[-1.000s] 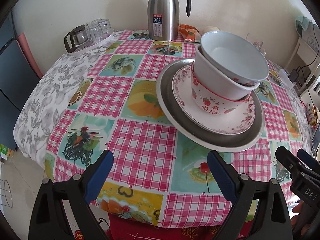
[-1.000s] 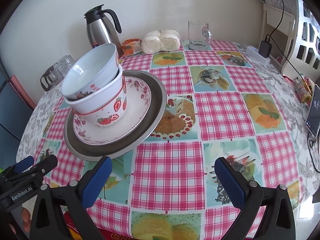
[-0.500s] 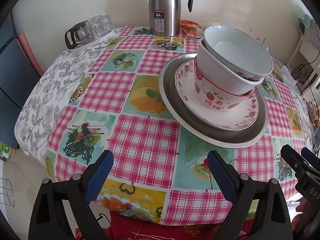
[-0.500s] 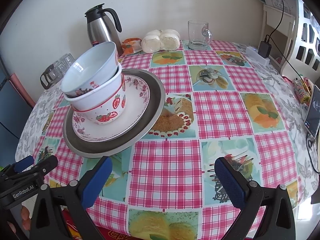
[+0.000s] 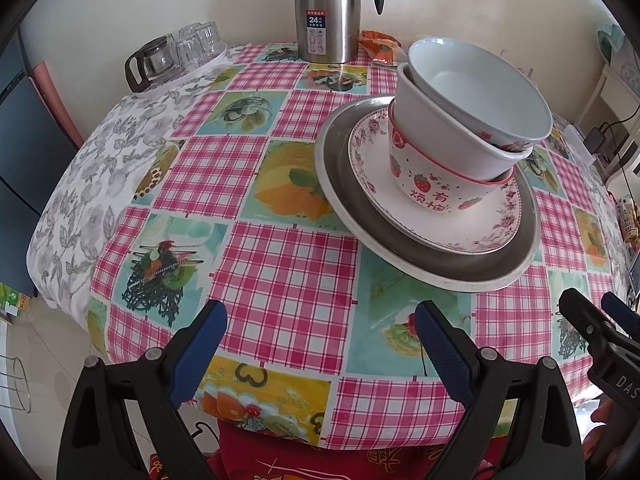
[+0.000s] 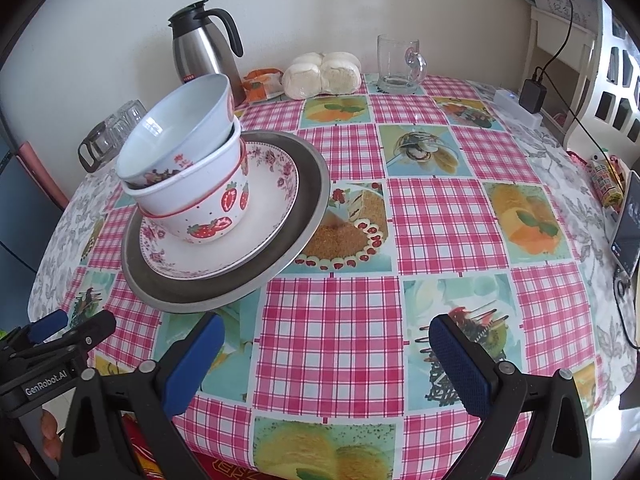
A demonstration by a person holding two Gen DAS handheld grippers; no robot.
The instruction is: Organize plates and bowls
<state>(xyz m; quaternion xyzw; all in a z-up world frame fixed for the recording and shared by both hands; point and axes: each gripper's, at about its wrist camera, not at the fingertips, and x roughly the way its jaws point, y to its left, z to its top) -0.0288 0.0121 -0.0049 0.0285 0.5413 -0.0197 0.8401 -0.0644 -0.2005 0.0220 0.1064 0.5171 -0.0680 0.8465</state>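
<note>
Pink-checked oilcloth with fruit and cake pictures covers the table (image 5: 288,264), and the stack of dishes stands on it right of centre in the left wrist view, left of centre in the right wrist view. At the bottom lies a wide grey plate (image 5: 404,248) with a pale rim; on it rests a white plate (image 5: 472,224) edged with small red flowers. A strawberry bowl (image 5: 432,192) sits on that plate, and a plain white bowl (image 5: 476,96) is nested in it, tilted rather than level. The left gripper (image 5: 320,344) fills the lower edge of its own frame, its blue-padded fingers spread wide with nothing between them, short of the grey plate. The right gripper (image 6: 326,356) is likewise spread and empty, low in its frame, its left finger near the grey plate's front rim. A steel jug (image 5: 328,12) stands at the top centre of the left wrist view, upturned glasses (image 5: 184,52) to its left. In the right wrist view a glass mug (image 6: 400,64) and white buns (image 6: 320,76) sit along the far edge.
</note>
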